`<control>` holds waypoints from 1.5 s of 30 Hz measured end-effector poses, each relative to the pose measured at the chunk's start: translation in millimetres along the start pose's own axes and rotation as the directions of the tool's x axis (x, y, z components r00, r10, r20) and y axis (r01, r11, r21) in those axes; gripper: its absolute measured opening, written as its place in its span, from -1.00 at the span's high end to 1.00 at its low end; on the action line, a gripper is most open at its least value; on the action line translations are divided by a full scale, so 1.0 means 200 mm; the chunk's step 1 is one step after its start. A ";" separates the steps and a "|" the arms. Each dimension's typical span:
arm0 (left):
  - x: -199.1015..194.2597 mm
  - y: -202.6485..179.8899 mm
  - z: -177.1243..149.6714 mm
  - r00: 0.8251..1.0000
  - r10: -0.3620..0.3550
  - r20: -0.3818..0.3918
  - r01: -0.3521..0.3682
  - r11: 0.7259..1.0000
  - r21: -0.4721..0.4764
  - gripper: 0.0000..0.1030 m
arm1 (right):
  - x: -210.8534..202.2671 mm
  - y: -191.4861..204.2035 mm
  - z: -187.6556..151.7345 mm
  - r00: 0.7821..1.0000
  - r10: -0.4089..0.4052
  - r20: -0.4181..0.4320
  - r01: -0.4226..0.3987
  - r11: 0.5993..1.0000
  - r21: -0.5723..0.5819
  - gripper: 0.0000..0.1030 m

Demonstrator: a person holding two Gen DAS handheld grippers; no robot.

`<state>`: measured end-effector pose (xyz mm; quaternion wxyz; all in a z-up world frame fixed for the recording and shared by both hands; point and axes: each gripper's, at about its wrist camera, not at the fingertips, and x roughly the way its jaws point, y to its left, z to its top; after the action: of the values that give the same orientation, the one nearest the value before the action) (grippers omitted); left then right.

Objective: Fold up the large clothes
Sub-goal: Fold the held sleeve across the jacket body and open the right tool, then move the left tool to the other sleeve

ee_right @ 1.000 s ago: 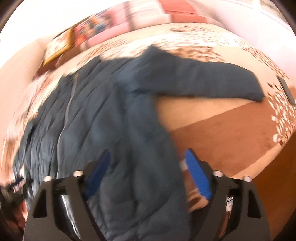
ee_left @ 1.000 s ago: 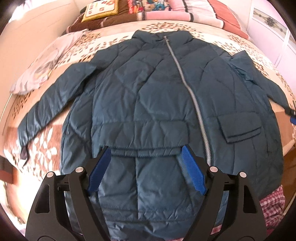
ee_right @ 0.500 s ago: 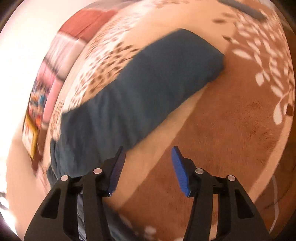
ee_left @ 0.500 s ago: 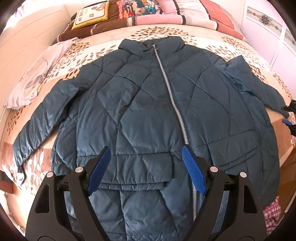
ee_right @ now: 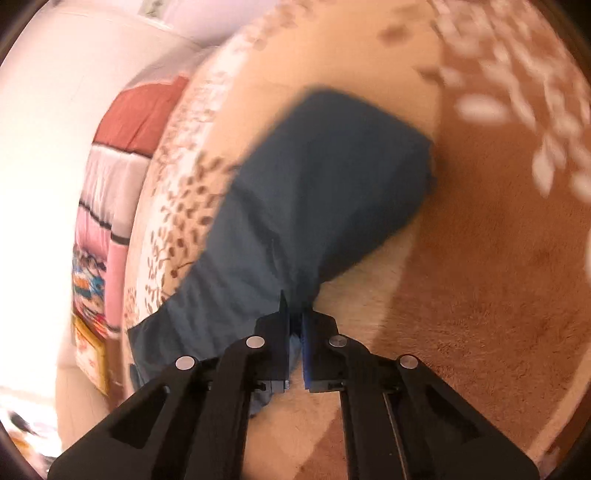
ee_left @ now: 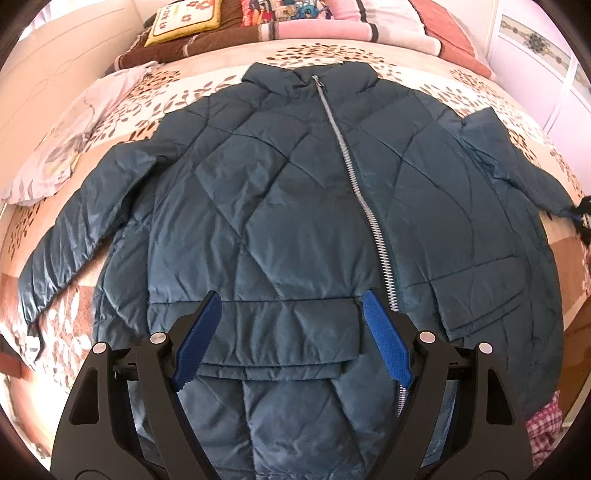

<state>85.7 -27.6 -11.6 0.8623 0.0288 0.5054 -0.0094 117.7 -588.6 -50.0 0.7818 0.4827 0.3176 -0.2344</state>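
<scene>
Jacket point(ee_left: 288, 206): dark teal, quilted, zipped, spread flat ahead of left claw point(ee_left: 291, 332), which gapes wide.
Sleeve point(ee_right: 317, 192): pinched in right claw point(ee_right: 294, 317).

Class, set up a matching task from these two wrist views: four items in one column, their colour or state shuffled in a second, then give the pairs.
1. left gripper
2. right gripper
3. zipper
4. square cushion

a. yellow-edged, at the head of the bed
b. open above the jacket's hem
c. shut on the sleeve
d. silver, closed

Pairs: 1-b, 2-c, 3-d, 4-a
</scene>
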 end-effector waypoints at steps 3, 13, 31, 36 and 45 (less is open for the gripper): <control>-0.01 0.07 0.00 1.000 -0.002 0.018 0.003 0.999 -0.037 -0.53 | -0.17 0.32 -0.05 0.994 0.082 0.071 -0.067 0.978 -0.199 0.89; -0.07 0.37 -0.05 0.995 0.006 0.095 0.010 0.987 -0.163 -0.53 | -0.51 1.52 -0.80 0.883 0.435 -0.178 -0.439 0.629 -0.642 0.89; 0.02 0.79 -0.18 0.996 0.056 0.070 -0.031 0.948 -0.317 -0.53 | 0.26 1.57 -2.22 0.774 -0.152 -0.614 -0.513 0.417 -0.750 0.15; 0.01 0.73 -0.05 0.992 0.019 0.124 0.016 0.961 -0.275 -0.53 | 0.08 1.50 -2.06 0.786 -0.052 -0.616 -0.549 0.400 -0.734 -0.27; 0.18 0.64 0.33 0.988 -0.029 0.149 0.070 0.959 -0.275 -0.60 | -0.14 1.02 -1.60 0.861 0.002 -0.508 -0.442 0.496 -0.747 -0.26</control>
<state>166.7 95.8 -6.6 0.8913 -0.1063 0.4390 0.0384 150.0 -211.7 -13.1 0.8451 0.1199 0.4920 0.1715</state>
